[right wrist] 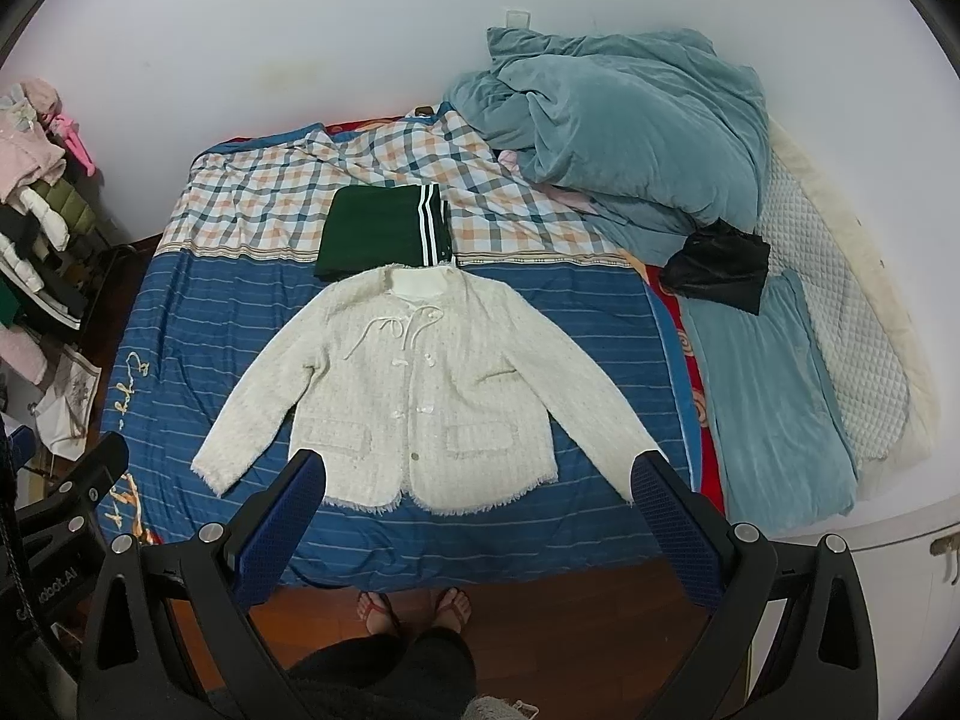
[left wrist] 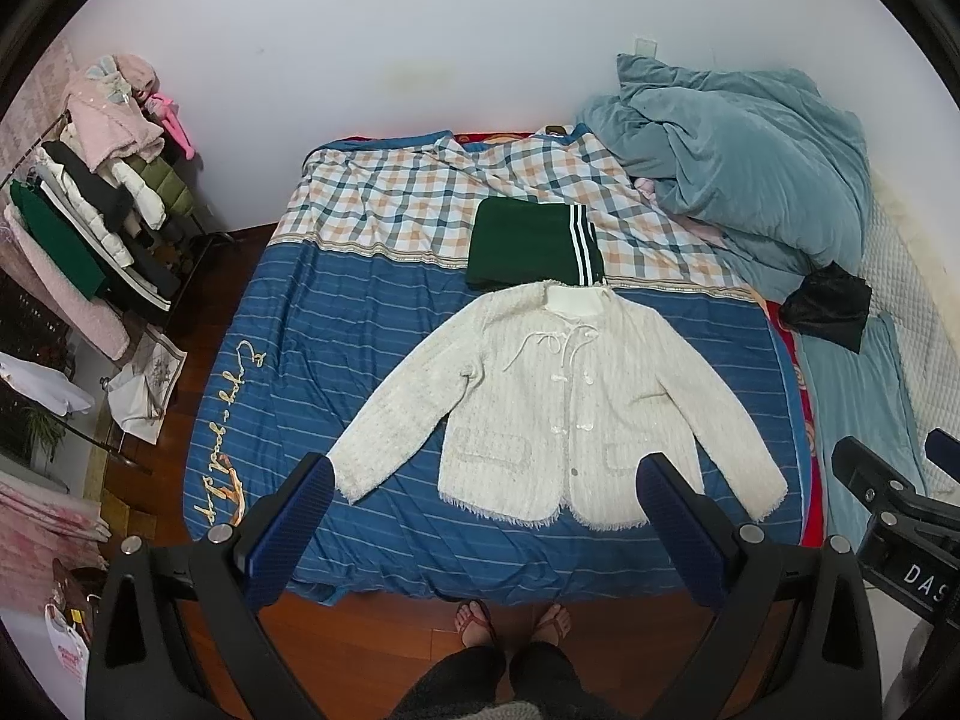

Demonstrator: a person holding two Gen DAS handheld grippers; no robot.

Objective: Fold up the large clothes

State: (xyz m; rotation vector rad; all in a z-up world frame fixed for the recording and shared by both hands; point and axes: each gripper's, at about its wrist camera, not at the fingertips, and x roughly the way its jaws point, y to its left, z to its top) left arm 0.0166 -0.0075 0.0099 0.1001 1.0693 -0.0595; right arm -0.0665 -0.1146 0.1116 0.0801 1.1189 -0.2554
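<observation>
Jacket [left wrist: 558, 402], cream tweed, lies face up and fully spread on the blue striped bedspread [left wrist: 336, 324], sleeves angled out, front closed. No fold made in it yet; all folding steps remain. Beyond its collar sits a folded green garment [left wrist: 528, 243] with white stripes, apparently finished. Left gripper [left wrist: 486, 516] and right gripper [right wrist: 480, 510] both hang above the near hem, jaws spread wide, holding nothing. Teal duvet [left wrist: 750, 168] heaped to the right. Writing: script embroidery on bedspread, illegible; "DAS" on the right tool, "bot.AI" partly readable on the left.
</observation>
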